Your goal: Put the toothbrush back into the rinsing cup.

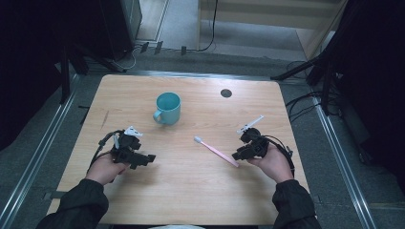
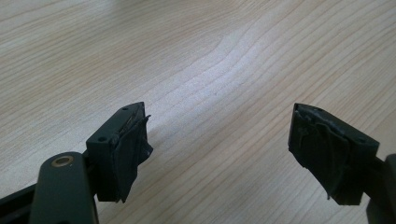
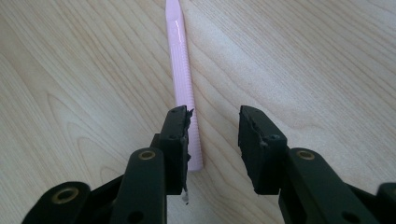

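Note:
A pink toothbrush (image 1: 215, 151) with a white head lies flat on the wooden table (image 1: 191, 195), its head pointing toward the cup. My right gripper (image 1: 237, 155) sits at the handle's near end. In the right gripper view its jaws (image 3: 215, 126) stand apart, and the pink handle (image 3: 182, 60) runs along the inner side of the left jaw with a gap to the other jaw. A teal mug (image 1: 168, 108) stands upright toward the back, handle to the left. My left gripper (image 1: 148, 159) rests low at the left, wide open (image 2: 219, 135) over bare wood with nothing between its fingers.
A round dark hole (image 1: 226, 93) sits in the tabletop near the back right. Metal rails (image 1: 43, 152) run along both sides of the table on the floor. Cables and dark stands lie beyond the right edge.

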Demonstrator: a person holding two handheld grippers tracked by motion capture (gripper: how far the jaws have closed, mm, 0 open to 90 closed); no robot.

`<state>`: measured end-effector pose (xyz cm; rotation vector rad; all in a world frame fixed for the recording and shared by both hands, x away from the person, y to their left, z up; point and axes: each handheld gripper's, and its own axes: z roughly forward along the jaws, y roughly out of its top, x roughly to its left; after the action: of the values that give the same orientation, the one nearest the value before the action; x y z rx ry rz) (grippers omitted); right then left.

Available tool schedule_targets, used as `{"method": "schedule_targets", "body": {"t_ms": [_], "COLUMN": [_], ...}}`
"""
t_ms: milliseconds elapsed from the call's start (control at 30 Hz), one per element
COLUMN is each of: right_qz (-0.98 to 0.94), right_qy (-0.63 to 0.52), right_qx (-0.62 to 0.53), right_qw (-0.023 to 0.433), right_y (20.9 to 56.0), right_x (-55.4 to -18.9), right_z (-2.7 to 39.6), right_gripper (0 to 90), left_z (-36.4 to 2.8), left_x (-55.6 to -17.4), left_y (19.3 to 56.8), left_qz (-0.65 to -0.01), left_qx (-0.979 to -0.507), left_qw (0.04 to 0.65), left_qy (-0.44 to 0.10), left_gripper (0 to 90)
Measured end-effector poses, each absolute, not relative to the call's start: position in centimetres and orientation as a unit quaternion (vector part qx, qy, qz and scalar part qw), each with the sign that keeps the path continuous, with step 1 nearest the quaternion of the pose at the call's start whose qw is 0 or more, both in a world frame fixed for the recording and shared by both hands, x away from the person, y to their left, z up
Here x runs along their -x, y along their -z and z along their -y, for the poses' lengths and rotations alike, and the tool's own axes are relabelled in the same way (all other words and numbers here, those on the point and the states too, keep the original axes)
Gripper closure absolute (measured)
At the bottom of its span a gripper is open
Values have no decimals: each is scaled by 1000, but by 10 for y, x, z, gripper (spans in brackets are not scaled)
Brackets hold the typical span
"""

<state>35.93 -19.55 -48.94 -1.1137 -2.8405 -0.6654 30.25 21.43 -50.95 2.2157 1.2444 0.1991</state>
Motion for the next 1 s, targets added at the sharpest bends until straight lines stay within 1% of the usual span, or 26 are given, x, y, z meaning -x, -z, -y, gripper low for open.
{"method": "schedule_targets", "body": {"t_ms": [100,300,567,1000], "right_qz": [913,924,930,944], "right_qy": [217,204,183,141], "right_qx": [345,323,317,297], "right_qw": [8,8,8,17], "right_y": [485,485,478,482], "right_x": [-359,-360,-366,-375], "right_z": [191,181,165,139], "right_gripper": [664,665,691,690], "left_z": [-214,-216,-220,-225], "left_x": [-302,-301,-298,-293], "left_y": [510,510,510,511], "left_qz": [-468,-470,-475,-484], "left_qx": [-831,-830,-827,-822], "left_qw": [292,291,289,289], "left_qy": [-75,-76,-78,-79], "left_gripper": [198,197,197,197]}}
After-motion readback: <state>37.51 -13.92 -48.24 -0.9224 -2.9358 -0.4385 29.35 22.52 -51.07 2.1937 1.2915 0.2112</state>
